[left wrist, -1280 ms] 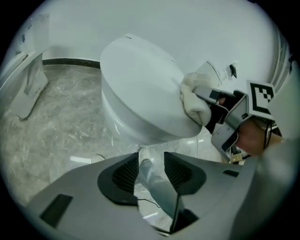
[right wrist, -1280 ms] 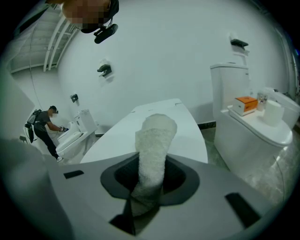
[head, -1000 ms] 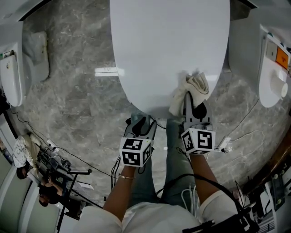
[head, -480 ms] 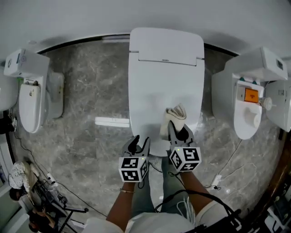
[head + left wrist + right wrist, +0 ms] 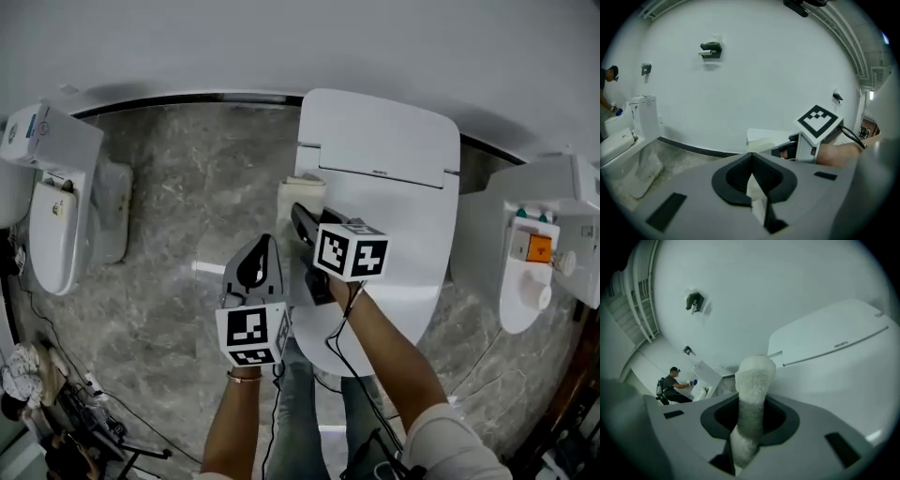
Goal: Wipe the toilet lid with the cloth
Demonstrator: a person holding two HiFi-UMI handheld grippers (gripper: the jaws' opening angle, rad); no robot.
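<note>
- The left tongs (image 5: 262, 251) hang over the floor (image 5: 169, 187), left of the toilet, nearly closed on a pale scrap (image 5: 757, 199).
- The right tongs (image 5: 300, 214) are clamped on the rolled cloth (image 5: 300, 190).
- The cloth is at the toilet lid (image 5: 398, 220), at its left rear edge near the hinge. The lid's length runs towards the person, so a wipe would likely go right and back.
</note>
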